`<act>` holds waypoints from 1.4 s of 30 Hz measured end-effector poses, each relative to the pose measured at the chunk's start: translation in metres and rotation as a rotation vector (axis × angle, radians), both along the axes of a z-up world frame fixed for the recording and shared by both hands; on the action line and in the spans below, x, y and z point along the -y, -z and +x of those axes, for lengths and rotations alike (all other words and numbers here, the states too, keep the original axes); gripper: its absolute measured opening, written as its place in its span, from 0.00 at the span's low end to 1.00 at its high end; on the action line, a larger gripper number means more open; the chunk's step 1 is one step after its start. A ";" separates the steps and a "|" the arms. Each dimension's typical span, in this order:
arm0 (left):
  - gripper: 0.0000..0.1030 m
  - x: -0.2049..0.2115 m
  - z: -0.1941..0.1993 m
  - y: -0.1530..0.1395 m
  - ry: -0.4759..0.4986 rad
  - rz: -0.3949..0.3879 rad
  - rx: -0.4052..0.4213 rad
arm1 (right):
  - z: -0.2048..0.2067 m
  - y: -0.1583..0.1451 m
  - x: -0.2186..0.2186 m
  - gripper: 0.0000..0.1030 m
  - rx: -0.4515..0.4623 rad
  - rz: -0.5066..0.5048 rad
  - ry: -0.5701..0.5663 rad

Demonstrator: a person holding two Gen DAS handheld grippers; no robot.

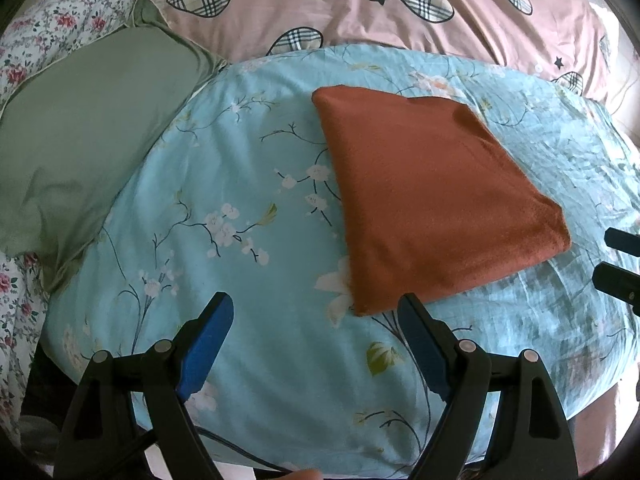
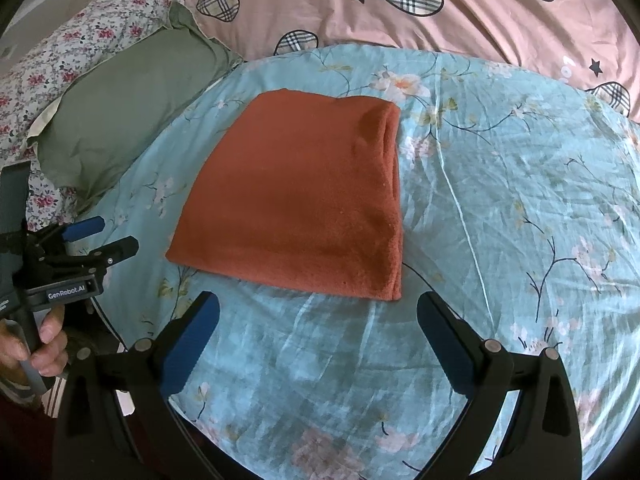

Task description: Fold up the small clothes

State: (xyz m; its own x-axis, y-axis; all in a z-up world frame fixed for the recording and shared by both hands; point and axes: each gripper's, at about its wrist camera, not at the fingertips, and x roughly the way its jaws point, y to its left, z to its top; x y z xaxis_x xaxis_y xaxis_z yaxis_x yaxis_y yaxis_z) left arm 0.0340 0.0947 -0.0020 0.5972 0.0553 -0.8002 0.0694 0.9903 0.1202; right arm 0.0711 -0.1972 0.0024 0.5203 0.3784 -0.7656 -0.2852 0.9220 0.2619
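Rust-orange fleece cloth, folded into a flat rectangle, lies on the light-blue floral bedspread, layered edges showing on its right side. Left hand-held gripper spread wide and empty just short of the cloth's near corner; right hand-held gripper likewise wide, empty, near its front edge. Sage-green pillow beside the spread, its far end cut off.

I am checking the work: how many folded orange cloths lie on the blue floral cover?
1. The folded orange cloth lies flat on the blue floral cover, right of the green pillow. None other shows; more could lie outside view.
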 end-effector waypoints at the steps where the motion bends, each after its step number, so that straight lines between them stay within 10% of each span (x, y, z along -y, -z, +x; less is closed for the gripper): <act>1: 0.82 0.000 0.000 0.000 -0.001 -0.003 0.001 | 0.001 0.000 -0.001 0.96 0.002 0.001 -0.002; 42: 0.82 0.014 -0.010 -0.020 0.035 -0.012 0.067 | 0.002 -0.014 -0.015 0.96 0.037 0.014 -0.029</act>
